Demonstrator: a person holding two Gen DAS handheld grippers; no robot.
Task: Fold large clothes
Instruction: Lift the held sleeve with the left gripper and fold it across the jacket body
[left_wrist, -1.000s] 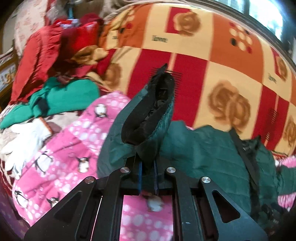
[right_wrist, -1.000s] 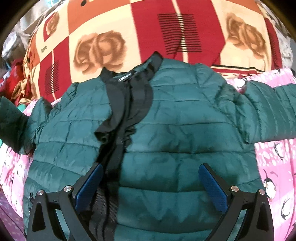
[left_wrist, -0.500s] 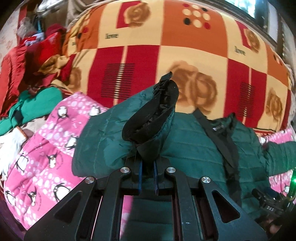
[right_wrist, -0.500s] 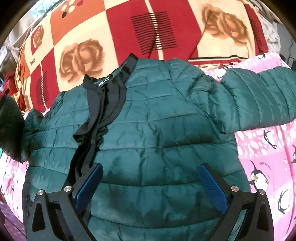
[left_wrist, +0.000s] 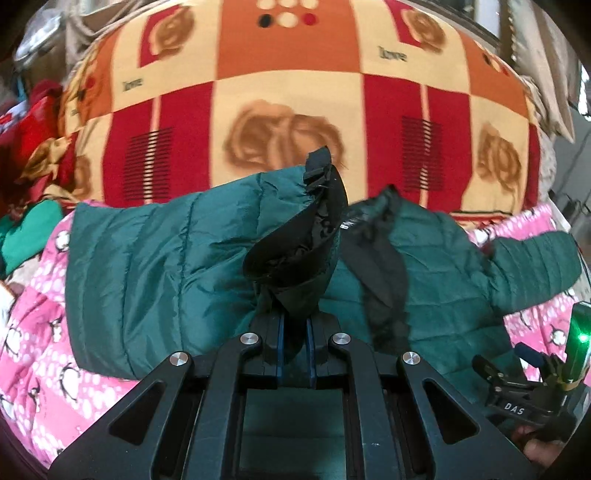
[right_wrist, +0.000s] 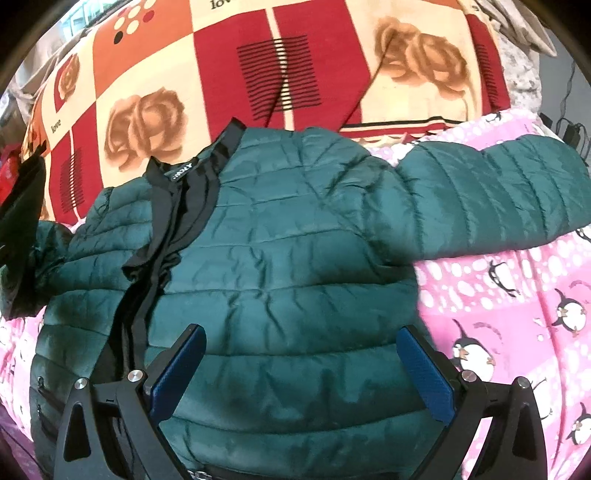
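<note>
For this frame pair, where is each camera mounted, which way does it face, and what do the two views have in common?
Left wrist: on the left gripper, looking forward and down at the green jacket; its shut jaws pinch the sleeve cuff; the right-hand device shows at the lower right.
Right wrist: on the right gripper, facing down over the jacket's chest; its jaws are open and empty.
Shared: the jacket, the rose blanket and the pink penguin sheet.

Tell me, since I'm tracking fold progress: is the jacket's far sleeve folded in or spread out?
Spread out. The sleeve lies extended sideways from the green jacket onto the pink penguin blanket.
</note>
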